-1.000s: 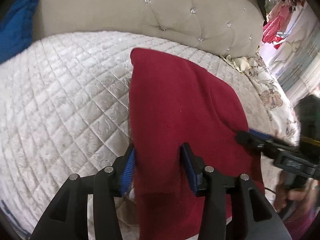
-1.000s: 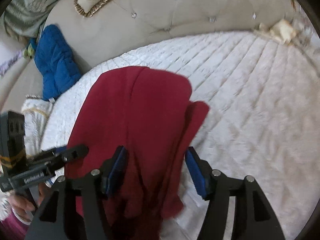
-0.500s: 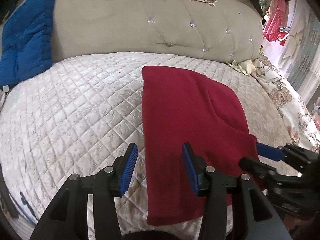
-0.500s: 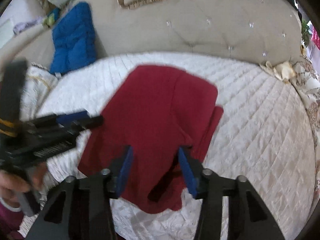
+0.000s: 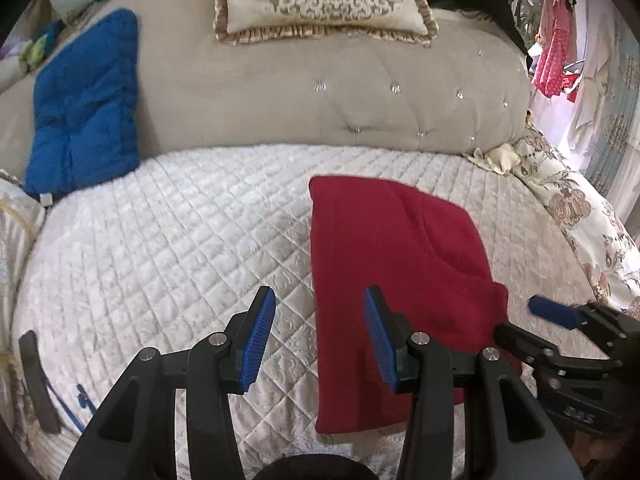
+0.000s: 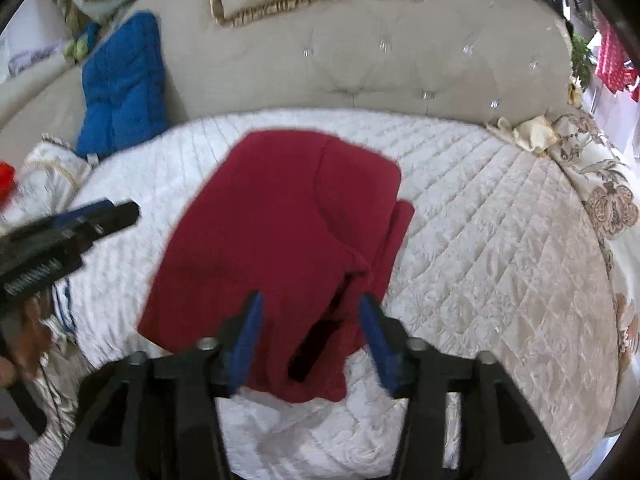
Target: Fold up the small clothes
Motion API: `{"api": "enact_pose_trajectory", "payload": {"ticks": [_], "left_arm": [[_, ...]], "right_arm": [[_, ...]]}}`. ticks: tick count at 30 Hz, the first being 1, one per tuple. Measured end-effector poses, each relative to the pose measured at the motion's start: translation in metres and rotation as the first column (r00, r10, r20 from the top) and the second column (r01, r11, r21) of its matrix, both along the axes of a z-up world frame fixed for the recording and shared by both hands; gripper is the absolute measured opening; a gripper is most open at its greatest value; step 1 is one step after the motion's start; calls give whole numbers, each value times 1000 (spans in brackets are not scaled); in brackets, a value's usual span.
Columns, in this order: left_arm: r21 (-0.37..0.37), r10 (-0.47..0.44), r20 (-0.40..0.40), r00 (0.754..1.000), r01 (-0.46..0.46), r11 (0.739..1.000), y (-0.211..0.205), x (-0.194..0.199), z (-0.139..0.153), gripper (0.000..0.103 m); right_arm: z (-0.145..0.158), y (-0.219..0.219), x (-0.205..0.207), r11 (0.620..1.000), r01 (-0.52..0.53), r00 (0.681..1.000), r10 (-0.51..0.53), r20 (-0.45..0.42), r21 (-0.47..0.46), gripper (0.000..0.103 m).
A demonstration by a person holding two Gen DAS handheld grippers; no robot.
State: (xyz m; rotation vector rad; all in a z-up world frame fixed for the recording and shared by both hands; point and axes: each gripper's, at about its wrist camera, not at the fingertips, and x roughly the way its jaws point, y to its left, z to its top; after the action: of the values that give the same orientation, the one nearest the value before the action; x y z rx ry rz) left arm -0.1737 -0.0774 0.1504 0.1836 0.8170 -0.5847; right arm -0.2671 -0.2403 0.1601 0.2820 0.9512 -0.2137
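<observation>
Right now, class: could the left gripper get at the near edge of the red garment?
Probably yes. The left gripper is open and holds nothing, and the red garment lies flat on the quilt just ahead of its right finger. Nothing sits between; the right gripper hovers on the garment's other side.

A white quilted bedspread (image 5: 168, 240) lies before a beige tufted headboard (image 5: 320, 96), on which an embroidered frilled cushion (image 5: 320, 0) sits and a blue padded cushion (image 5: 84, 104) leans at its left.
</observation>
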Motion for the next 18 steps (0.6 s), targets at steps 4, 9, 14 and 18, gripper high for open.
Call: {"api": "enact_pose_trajectory", "payload": {"ticks": [4,9,14,18], "left_arm": [[-11,8,46,999,-7,1000,0,-8,14,24],[-5,19,71,997,-19,1000,0,-12,24,26],[20,54,119,991,-57,998,2,-17,30,36],[39,56,172,984,-63,997,2,-23,34,38]], "right_arm": [[24,3,-5,999,34,997,-32,74,-24,83],[35,1,-5,997,68,992,-65,105,-22,91],[37,0,-6,996,86,990,-84,116,-11,91],[36,-2,-4,995,96,990,-96,108,4,92]]}}
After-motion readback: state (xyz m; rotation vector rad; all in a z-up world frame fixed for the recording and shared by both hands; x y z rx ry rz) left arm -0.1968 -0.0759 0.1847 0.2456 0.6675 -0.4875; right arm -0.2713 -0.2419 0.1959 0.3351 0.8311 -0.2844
